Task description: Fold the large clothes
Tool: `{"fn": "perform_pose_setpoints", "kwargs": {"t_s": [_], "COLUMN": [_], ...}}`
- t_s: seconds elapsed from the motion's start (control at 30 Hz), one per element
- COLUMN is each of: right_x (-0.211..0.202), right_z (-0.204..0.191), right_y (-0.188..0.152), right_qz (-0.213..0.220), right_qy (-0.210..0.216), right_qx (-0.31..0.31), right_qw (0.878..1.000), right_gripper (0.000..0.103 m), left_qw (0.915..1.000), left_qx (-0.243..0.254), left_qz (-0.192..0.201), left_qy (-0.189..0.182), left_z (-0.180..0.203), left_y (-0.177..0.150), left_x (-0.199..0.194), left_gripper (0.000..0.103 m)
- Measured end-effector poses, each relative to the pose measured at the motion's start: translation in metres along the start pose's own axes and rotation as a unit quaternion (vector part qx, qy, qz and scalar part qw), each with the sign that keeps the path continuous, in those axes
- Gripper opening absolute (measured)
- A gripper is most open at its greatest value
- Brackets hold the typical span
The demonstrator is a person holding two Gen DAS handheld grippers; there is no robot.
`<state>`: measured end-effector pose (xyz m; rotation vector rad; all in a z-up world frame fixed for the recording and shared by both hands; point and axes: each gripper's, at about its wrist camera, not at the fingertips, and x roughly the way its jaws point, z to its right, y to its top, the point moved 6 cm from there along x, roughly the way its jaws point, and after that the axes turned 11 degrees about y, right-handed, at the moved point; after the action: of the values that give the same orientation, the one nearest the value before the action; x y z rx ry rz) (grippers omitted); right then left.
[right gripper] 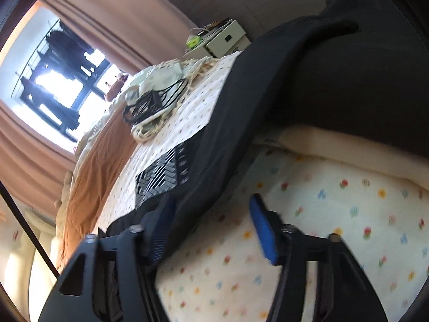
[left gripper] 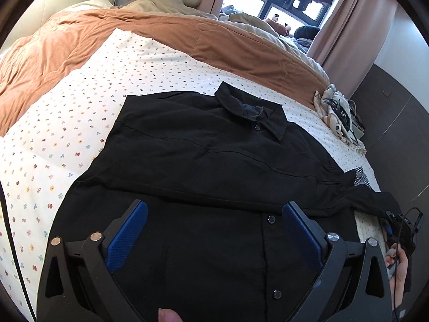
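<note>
Our left gripper (left gripper: 214,212) hovers with fingers wide apart over the black shirt (left gripper: 214,155), spread collar-up on the flowered bed (left gripper: 67,123). Our right gripper (right gripper: 211,206), tilted at the bed's edge, stands parted, its left finger (right gripper: 161,230) against the shirt's sleeve.

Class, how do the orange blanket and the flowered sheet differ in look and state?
The blanket is plain orange; the sheet is white with small coloured flowers. The blanket is rumpled; the sheet lies smooth. The black shirt rests on the sheet, not the blanket. Both are bedding.
</note>
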<state>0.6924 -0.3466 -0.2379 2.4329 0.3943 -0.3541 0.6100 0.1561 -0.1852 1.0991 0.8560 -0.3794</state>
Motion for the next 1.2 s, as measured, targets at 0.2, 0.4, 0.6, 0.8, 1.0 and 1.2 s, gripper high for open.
{"fn": "perform_pose_setpoints", "kwargs": {"t_s": [0.2,0.4,0.6,0.8,1.0,1.2], "right_x": [-0.004,-0.025,-0.04,-0.033,-0.011,0.017], "right_z": [-0.008,-0.058,-0.134,-0.195,-0.233,-0.251], "right_y": [-0.003,-0.009,-0.036,-0.077,-0.116,-0.13], "right_qz": [0.02,0.044,0.033,0.002,-0.035,-0.088], "right_qy": [0.043,0.103,0.168,0.212,0.221,0.206], "right_qx": [-0.002,-0.03,-0.073,-0.102,-0.112,-0.151], "right_qw": [0.999,0.993,0.983,0.972,0.968,0.963], "right_gripper": [0.0,0.0,0.0,0.0,0.0,0.0], "left_qw": [0.9998,0.9994,0.9985,0.9972,0.9955,0.9933], "left_qx": [-0.019,-0.032,-0.045,-0.061,-0.077,-0.098], "left_qz": [0.005,0.01,0.025,0.035,0.05,0.062], "left_qy": [0.0,-0.007,-0.018,-0.025,-0.021,-0.004], "left_z": [-0.009,-0.014,-0.021,-0.039,-0.068,-0.105], "left_y": [0.003,0.009,0.018,0.023,0.029,0.033], "left_x": [-0.003,-0.014,-0.035,-0.056,-0.078,-0.095], "left_gripper": [0.103,0.103,0.103,0.103,0.103,0.103]}}
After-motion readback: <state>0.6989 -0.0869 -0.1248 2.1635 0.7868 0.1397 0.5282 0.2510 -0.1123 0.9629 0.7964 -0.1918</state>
